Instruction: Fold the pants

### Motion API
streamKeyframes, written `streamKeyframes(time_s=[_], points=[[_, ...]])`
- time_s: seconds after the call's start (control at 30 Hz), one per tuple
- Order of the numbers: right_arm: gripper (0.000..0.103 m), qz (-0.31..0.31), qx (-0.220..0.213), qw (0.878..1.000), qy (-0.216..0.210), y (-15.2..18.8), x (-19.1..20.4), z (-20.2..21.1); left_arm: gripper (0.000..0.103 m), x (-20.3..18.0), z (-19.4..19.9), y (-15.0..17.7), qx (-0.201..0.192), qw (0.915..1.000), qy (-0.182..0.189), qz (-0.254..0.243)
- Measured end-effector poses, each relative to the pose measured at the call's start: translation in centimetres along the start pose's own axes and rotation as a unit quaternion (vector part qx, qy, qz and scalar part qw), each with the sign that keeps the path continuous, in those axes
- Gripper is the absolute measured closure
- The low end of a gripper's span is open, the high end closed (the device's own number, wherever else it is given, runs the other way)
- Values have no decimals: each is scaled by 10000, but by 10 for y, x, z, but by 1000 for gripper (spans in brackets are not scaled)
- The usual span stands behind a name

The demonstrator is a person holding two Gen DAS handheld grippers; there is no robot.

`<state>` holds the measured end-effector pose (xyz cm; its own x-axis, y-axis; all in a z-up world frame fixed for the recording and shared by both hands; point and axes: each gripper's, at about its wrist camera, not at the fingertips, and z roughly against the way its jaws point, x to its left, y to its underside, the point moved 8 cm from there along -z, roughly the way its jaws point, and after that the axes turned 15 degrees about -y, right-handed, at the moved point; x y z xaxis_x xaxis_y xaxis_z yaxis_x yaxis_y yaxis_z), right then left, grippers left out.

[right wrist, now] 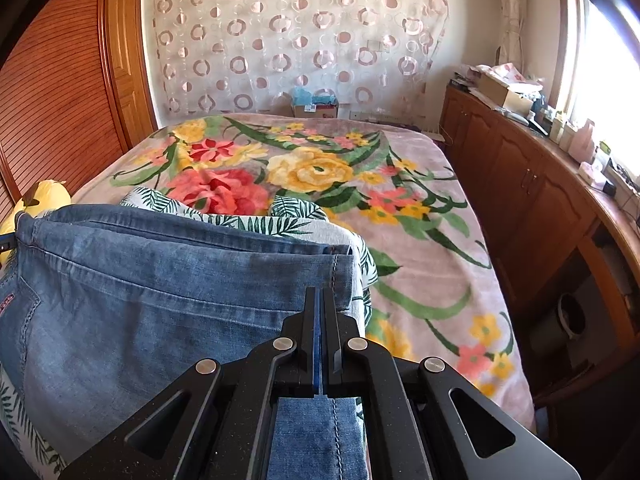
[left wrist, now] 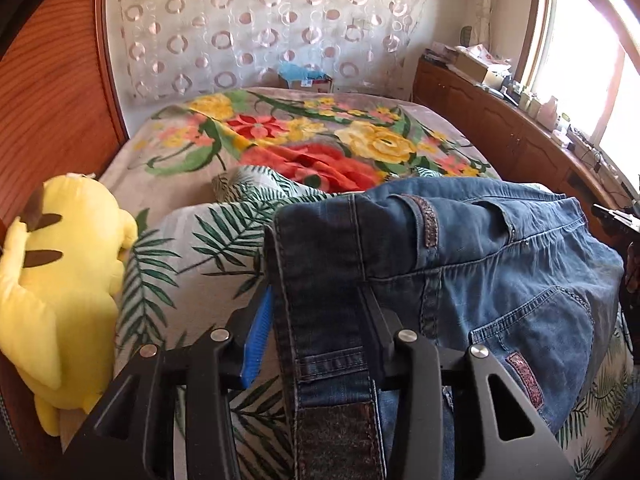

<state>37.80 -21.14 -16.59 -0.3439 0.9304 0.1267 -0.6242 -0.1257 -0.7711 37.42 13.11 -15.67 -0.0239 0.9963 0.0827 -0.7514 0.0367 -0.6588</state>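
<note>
Nearest the left wrist camera, the left gripper [left wrist: 320, 312] has its 2 fingers [left wrist: 258, 316] spread, with the waistband of the blue jeans [left wrist: 480, 248] draped between them (the denim hides the far finger, so whether the pads press it cannot be told). In the right wrist view, the right gripper [right wrist: 319, 300] has its fingers pressed together, pinching a thin fold of the jeans at the hem end. The jeans lie bunched across a palm-leaf pillow [left wrist: 208, 240] on the bed. A yellow plush toy [left wrist: 60, 272] sits just beside the pillow, against the wooden headboard. Beyond spreads a floral blanket [right wrist: 320, 168], then a circle-patterned curtain [right wrist: 280, 40]. Wooden cabinets [right wrist: 520, 184] run under the window.
</note>
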Motion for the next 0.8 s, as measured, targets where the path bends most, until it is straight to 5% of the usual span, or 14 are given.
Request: streamKeyframes(time_s=[0.1,0.23,0.63,0.67,0.73,0.8], points=[[103,-24,10,10000,26,-1,-2,0,67,-5,-3,-1,29,9998,195,83],[103,-62,41,10000,37,0,-3,0,98,-6,-5,1,112,9994,278,174],[103,-113,127,9998,59,1,-3,-2,101,0,33,-12,-437,9989,-24,139],[100,-102,151,9998,79,1,-4,-2,101,1,37,-15,-492,9987,-33,145],[68,-103,266,9996,87,3,-5,-6,101,4,47,-21,-629,9979,-57,169],[52,-141,304,9994,37,4,-5,-9,101,5,53,-26,-726,9972,-95,153]])
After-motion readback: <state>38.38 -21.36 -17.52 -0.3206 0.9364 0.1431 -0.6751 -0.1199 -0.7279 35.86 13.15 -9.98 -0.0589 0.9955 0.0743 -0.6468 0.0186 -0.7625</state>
